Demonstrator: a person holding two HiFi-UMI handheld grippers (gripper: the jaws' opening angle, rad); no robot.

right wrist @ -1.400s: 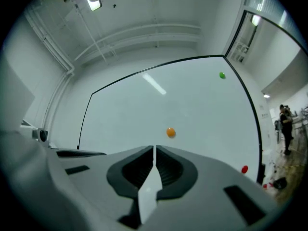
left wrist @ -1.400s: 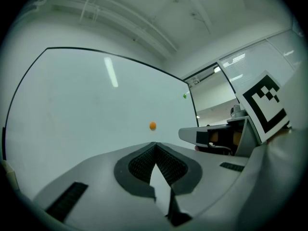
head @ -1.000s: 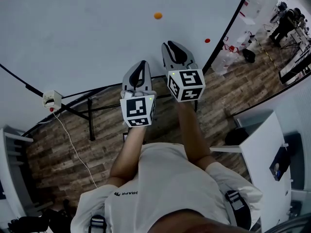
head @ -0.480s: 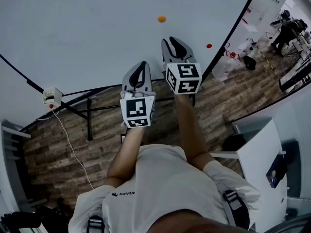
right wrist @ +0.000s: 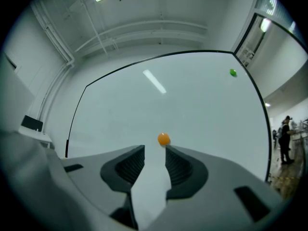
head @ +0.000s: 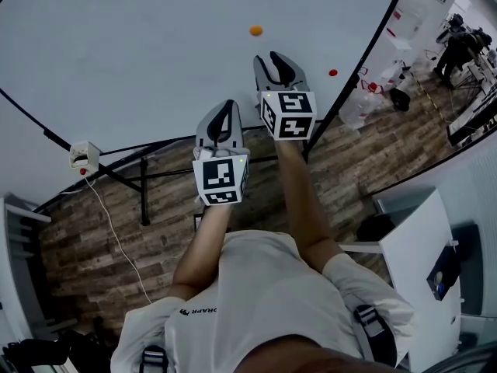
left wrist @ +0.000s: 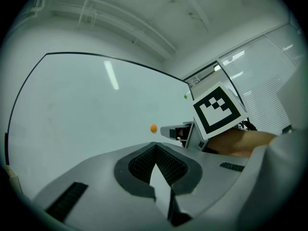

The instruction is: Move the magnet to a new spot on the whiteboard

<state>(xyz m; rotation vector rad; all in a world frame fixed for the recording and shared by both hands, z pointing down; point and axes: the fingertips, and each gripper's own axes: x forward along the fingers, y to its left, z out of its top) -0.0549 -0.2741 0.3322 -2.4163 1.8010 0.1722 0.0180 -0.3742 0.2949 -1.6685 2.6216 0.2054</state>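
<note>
Orange magnet (head: pixel 255 30), red magnet (head: pixel 332 73), green magnet (right wrist: pixel 233 72) (three altogether)

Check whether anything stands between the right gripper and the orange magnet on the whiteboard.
Nothing visible does. The right gripper has just been opening its jaws, which stand apart with nothing between them. The magnet shows straight ahead, just above the gap, with only bare whiteboard around it.

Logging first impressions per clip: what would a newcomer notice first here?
An orange magnet sits on the whiteboard, just ahead of the right tool, whose jaws have just been opening with nothing between them. The left tool is held lower beside it, shut and empty.
</note>
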